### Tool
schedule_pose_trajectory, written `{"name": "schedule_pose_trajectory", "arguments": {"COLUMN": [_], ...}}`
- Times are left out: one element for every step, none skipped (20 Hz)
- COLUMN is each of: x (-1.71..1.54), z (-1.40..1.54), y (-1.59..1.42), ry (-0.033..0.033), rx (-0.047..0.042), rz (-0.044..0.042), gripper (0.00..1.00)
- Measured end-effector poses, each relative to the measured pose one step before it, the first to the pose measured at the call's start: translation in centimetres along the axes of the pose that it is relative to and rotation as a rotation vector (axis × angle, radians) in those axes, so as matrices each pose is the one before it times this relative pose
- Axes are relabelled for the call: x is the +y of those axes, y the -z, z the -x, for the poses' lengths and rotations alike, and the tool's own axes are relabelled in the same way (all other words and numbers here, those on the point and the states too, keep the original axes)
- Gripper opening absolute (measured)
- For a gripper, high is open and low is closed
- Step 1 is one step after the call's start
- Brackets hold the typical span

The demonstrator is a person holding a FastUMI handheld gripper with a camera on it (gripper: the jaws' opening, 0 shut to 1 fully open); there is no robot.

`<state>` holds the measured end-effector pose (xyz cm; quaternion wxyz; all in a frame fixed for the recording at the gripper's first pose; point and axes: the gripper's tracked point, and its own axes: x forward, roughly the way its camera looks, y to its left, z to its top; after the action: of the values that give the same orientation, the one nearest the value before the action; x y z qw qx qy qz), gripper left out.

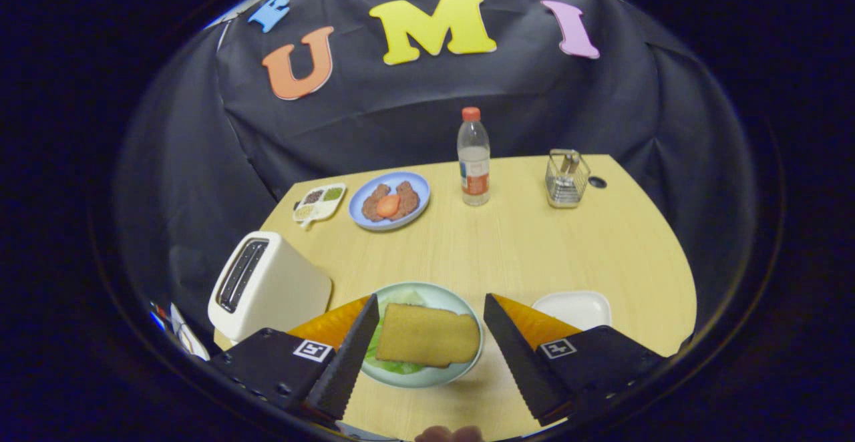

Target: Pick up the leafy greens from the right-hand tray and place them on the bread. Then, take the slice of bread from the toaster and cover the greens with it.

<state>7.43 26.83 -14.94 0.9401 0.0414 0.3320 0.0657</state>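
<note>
Task looks basically finished from my end. On the pale green plate (467,365) a slice of bread (427,334) lies flat over the leafy greens (394,363), which peek out at its near-left edge and at the far side. I judge both steps done: greens placed, top slice on. The white tray (574,308) to the right holds nothing, and I can't see any slice in the toaster (267,288) slots, which fits.

My gripper (427,348) is spread wide, holding nothing; its 2 fingers (351,355) straddle the plate, bread between them and apart from both. Toaster sits just left of the left finger, tray just beyond the right one. Nothing left except maybe backing off.
</note>
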Motion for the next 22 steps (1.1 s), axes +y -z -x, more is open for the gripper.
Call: {"name": "schedule_pose_trajectory", "arguments": {"x": [0.133,-0.299,0.194,0.132,0.103,-0.061,-0.045,-0.096,0.124,0.297,0.196,-0.027,-0.163,-0.193,-0.233,-0.145,-0.050,-0.105,0.393,-0.046,-0.167,-0.310], "z": [1.064,1.116,1.106,1.185,0.940,1.218,1.079,0.971,0.845,0.725,0.885,0.613,0.826,0.681,0.809,0.635,0.576,0.264,-0.111,0.385,0.223,0.323], "y": [-1.460,-1.372,-1.667,-1.586,-1.523,-1.888,-1.692,-1.528,-1.232,-0.850,-0.891,-0.916,-1.101,-0.660,-0.584,-0.442,-0.398,-0.336,0.019,-0.058,-0.104,-0.067], "ry": [0.00183,-0.00237,-0.00237,-0.00467,-0.00135,0.00103,0.00227,0.00263,-0.00410,-0.01101,-0.00876,-0.00090,0.00281,0.00696,0.00916,0.00619,0.00489,0.00505,0.01025,-0.00033,0.00569,0.00789], "rx": [-0.04868,-0.04080,-0.04998,-0.04678,-0.04312,-0.05542,-0.04892,-0.04117,-0.03416,-0.01797,-0.02166,-0.02323,-0.02983,-0.02369,-0.02267,-0.01751,-0.01918,-0.01874,-0.01073,-0.00294,-0.00499,-0.00348], "rz": [0.03286,0.02549,0.02815,0.01774,0.01336,0.01277,0.00572,0.00384,0.00121,-0.00204,-0.00707,-0.00359,0.00305,0.00338,0.00396,0.00155,0.00264,0.00509,0.00623,-0.00932,-0.01498,-0.01604], "gripper": [0.97,0.97,0.96,0.96,0.96,0.96,0.96,0.96,0.96,0.96,0.96,0.96,0.96,0.96,0.96,0.96,0.96,0.96,0.96,0.96,0.96,0.96]}}
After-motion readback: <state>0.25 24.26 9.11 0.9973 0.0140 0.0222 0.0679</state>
